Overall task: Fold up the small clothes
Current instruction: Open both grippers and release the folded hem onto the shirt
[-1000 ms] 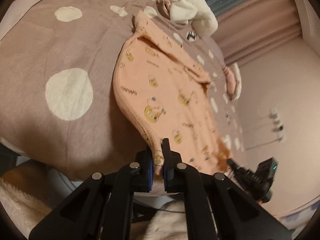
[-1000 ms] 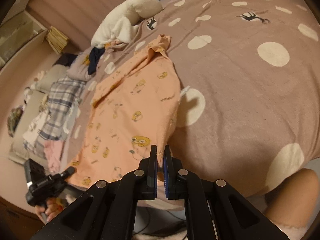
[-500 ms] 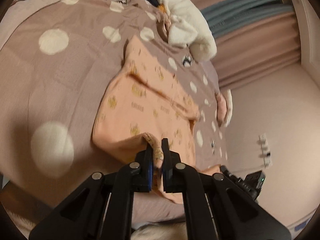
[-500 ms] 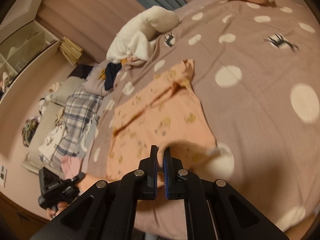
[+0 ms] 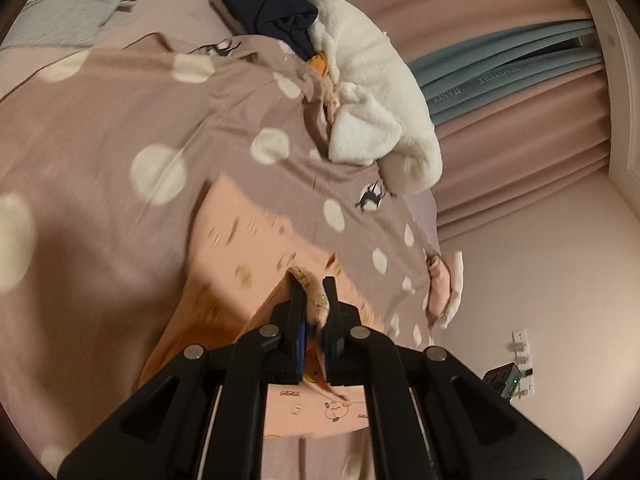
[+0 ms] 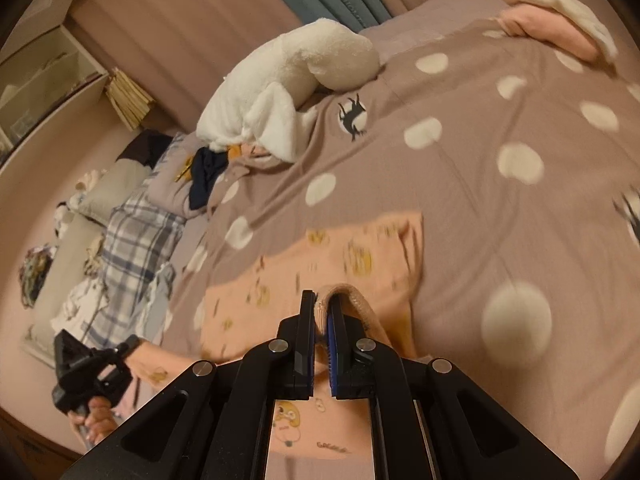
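A white plush toy (image 6: 296,80) lies on the spotted duvet (image 6: 500,208) near curtains (image 5: 520,128).

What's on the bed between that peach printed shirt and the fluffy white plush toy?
Only bare brown duvet with white polka dots, seen in both wrist views, between the peach printed shirt and the fluffy white plush toy.

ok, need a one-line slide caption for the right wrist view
Right claw shut on the hem of a peach printed garment, carrying it over the polka-dot bedspread.
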A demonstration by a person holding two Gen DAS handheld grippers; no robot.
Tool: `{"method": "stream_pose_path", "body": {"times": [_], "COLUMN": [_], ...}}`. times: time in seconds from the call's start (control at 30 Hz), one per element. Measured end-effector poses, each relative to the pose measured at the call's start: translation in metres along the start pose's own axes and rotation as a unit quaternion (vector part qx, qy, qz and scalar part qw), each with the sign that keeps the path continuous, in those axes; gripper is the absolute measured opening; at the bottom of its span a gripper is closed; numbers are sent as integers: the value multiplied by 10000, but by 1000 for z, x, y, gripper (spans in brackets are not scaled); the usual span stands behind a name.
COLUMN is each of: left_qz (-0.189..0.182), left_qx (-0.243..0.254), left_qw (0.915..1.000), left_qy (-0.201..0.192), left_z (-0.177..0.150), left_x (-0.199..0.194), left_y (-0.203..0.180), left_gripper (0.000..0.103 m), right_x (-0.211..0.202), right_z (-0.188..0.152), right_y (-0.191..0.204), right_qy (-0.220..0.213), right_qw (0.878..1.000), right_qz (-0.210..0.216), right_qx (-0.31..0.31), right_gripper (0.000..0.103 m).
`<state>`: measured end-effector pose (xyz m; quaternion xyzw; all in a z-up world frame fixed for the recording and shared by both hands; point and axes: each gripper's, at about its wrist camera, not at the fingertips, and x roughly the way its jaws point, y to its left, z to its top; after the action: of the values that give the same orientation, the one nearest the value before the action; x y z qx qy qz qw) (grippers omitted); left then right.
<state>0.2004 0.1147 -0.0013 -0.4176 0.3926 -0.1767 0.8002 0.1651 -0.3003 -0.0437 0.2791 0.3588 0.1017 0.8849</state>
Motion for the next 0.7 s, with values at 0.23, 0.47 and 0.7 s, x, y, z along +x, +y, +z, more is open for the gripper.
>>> {"method": "stream_pose_path", "body": {"times": [0.23,0.47,0.7], "left_qz": [367,1540,1695], "left_qx": [-694,-1243,-943], "left_qw": [9963,9790,9800], "left_qy": [-342,-494,-452], "left_z": [59,74,50], "left_x": [60,58,6], "left_y": [31,65,71], "left_gripper": [6,83,87], "right_x": [53,77,31], "right_z": [53,70,51], "right_y": [-12,-26,-23], "right_qy": [101,190,93], "right_qw": [9996,9951,9966], "right_qz": [-235,-933,-762], "right_qx": [111,246,305], "right_gripper": [6,73,74]}}
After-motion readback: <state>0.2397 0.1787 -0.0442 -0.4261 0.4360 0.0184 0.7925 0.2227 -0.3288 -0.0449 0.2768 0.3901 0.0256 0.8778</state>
